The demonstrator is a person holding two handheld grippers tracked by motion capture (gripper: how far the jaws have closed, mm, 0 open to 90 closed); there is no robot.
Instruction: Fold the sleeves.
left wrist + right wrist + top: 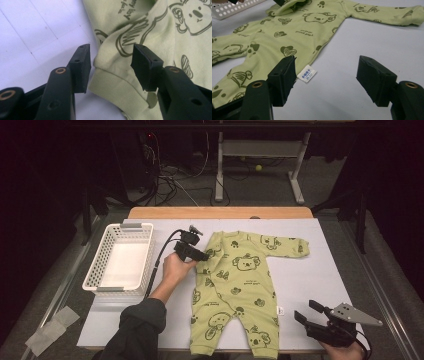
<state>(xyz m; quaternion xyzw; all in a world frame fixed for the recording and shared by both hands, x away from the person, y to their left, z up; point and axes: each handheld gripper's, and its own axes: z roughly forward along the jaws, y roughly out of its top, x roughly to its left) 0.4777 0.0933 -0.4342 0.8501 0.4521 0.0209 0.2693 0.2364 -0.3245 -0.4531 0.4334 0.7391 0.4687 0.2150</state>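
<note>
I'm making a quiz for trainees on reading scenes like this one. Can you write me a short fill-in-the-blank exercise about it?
1. The green baby romper lies spread flat on the white ____.
2. The white basket stands to the ____ of the romper in the high view.
3. The left gripper has its open jaws on either side of a folded-in sleeve's ribbed ____.
4. Between the open jaws of the right gripper, a small white ____ sticks out from the romper's edge.

Missing words: table; left; cuff; label
</note>
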